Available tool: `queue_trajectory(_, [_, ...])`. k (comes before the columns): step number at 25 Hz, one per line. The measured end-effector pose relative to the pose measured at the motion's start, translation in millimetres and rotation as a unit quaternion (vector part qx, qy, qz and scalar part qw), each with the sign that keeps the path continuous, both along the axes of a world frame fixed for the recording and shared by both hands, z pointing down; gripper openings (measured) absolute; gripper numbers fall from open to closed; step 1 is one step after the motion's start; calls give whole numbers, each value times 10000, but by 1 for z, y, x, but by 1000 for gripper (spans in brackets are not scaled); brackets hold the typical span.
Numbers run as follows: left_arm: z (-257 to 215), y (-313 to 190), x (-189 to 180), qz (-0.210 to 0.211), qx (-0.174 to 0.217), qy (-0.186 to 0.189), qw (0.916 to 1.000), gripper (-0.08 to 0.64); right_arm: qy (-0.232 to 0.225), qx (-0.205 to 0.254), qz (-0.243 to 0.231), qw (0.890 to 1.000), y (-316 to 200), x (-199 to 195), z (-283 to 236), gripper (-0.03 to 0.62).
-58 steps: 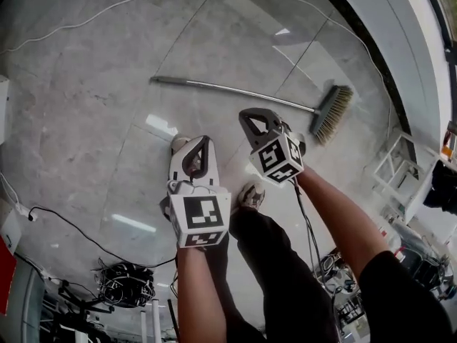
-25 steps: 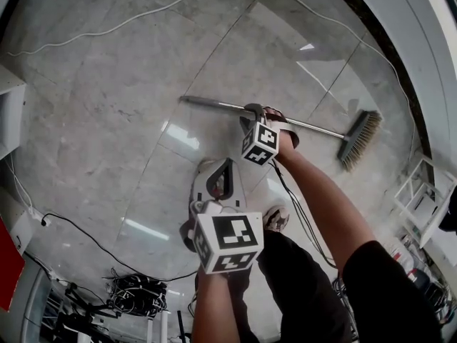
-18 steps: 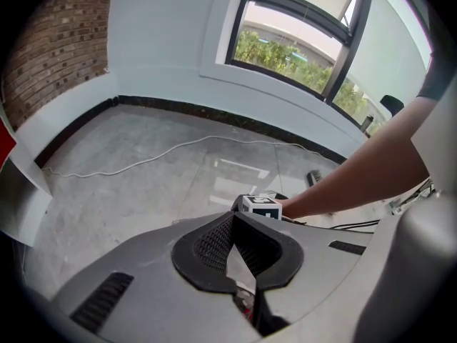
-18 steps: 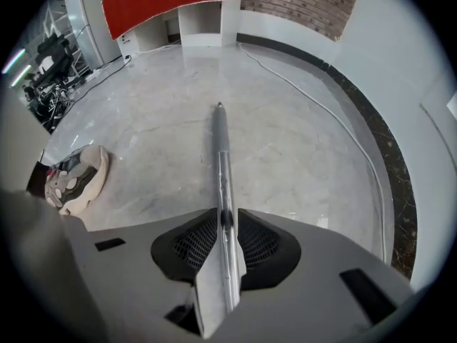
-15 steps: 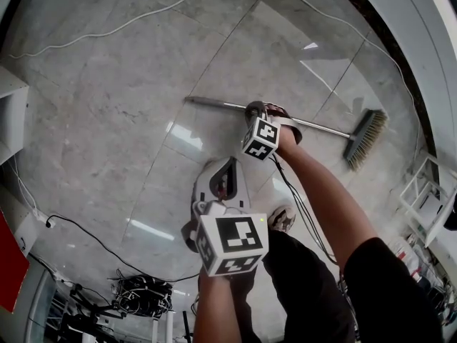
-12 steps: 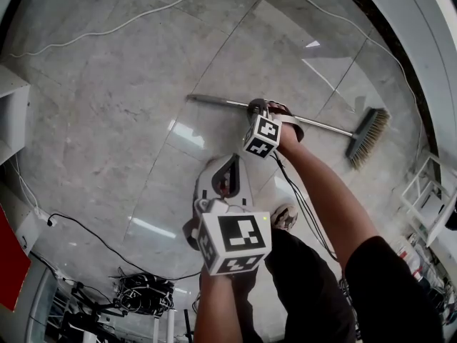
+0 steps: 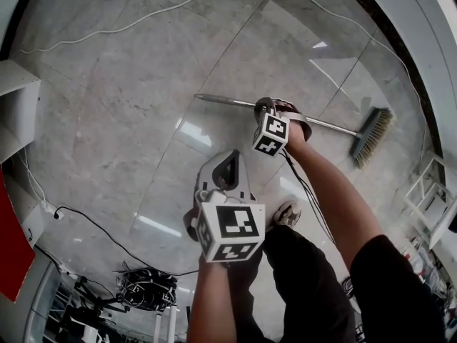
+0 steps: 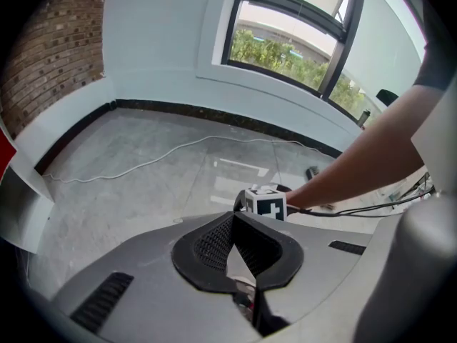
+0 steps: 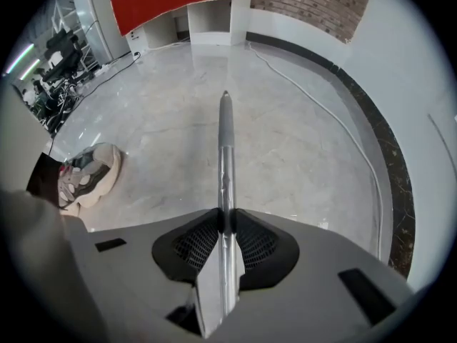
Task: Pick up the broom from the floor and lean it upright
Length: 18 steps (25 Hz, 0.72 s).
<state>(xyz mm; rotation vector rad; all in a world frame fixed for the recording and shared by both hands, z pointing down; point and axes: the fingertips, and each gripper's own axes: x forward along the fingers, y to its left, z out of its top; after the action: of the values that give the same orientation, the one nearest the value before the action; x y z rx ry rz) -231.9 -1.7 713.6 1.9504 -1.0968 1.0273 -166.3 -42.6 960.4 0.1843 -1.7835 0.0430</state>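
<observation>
Lying flat on the marble floor [image 7: 107,84], the broom [image 7: 335,126] is held partway along its metal handle [image 9: 226,156] by the right gripper [image 7: 263,106], fingers clamped tight; the left gripper [image 8: 233,216] hovers nearby, fingers together, empty.

Bright daylight from the window [image 8: 300,41] glares on the glossy floor [image 7: 107,120]; fisheye edges darken, perhaps blurring.

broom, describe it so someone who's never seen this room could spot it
On the grey marble floor, look toward the curved white wall at the right. The broom lies flat there: a thin metal handle ending in a straw-coloured brush head, with the right gripper's tongs shut on the handle. Unlike the white cable, it is straight and rigid.
</observation>
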Motion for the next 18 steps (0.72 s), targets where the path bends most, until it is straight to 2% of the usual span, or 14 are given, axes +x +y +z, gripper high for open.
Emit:
queue_trajectory(4, [-1,23,-8,-369,-52,-13,9993,5,-128,-79,-79,9999,16,6,-42,72])
queue_trajectory(5, [-5,22,-7,-301,10,-66,9995,6,-179,-83,-104,9998,18,7,-53,72])
queue_trajectory(7, [-14,12,1,178,285,-246,9991,6,-283,-56,-77,9996,14,11,-73,72])
queue_trajectory(9, [-19,1,10,728,536,-445,9949,6,-329,18,-17,9995,6,15,-89,72])
queue_trajectory(11, [-23,-1,14,1053,564,-572,9912,5,-331,57,27,9994,6,19,-104,72])
queue_trajectory(18, [-57,13,15,1127,291,-501,9919,5,-396,24,216,9990,4,32,-161,72])
